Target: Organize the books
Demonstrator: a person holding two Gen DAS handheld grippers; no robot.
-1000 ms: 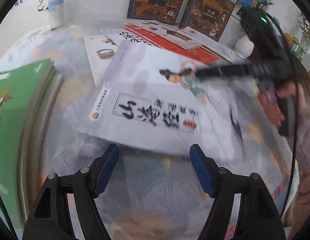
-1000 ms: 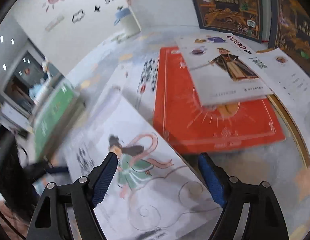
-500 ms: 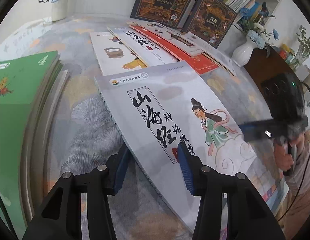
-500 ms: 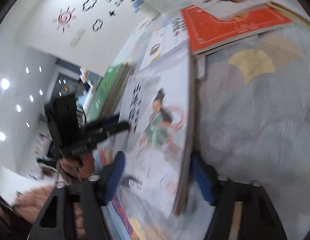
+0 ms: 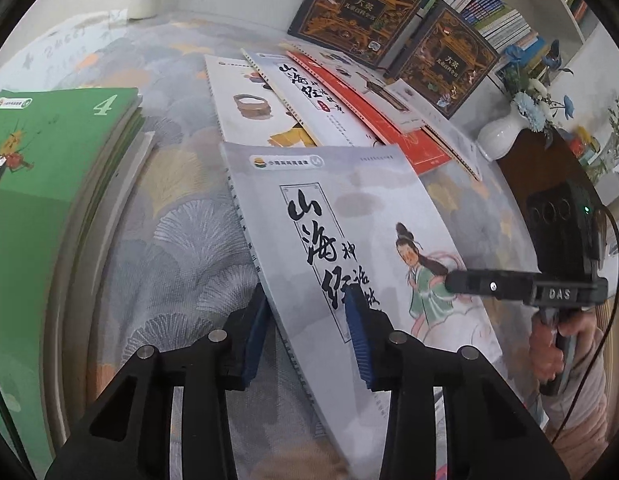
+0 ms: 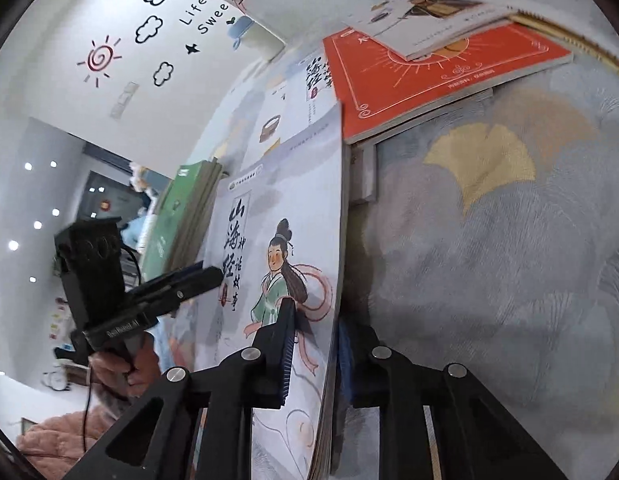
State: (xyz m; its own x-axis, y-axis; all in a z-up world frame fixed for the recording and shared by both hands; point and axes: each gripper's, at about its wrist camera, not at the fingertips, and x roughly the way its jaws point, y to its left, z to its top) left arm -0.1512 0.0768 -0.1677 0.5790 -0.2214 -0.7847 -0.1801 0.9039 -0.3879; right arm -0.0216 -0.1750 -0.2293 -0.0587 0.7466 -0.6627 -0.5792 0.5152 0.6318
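Gripping opposite edges of the same pale-grey storybook (image 5: 349, 216), both grippers have just been closing, each with the book between its fingers. The left gripper (image 5: 309, 332) pinches the spine side near the book's lower corner, one blue pad under the cover and one on top. The right gripper (image 6: 313, 356) clamps the opposite, open-page edge, seen side-on in its own view, pads pressed to both faces. The book's long axis runs away from the left gripper toward the back of the worktop (image 5: 169, 248), its far end resting on the patterned cloth while the near end looks lifted. Neither hand is nearer; they share the load across its width, so any move likely turns on keeping both level. Left of it lies a green stack (image 5: 49, 152). Beyond, white picture books (image 5: 261, 108) and a red book (image 5: 393, 132) overlap in a loose fan. Farthest back, two dark boxed volumes (image 5: 361, 12) lean upright before shelves.
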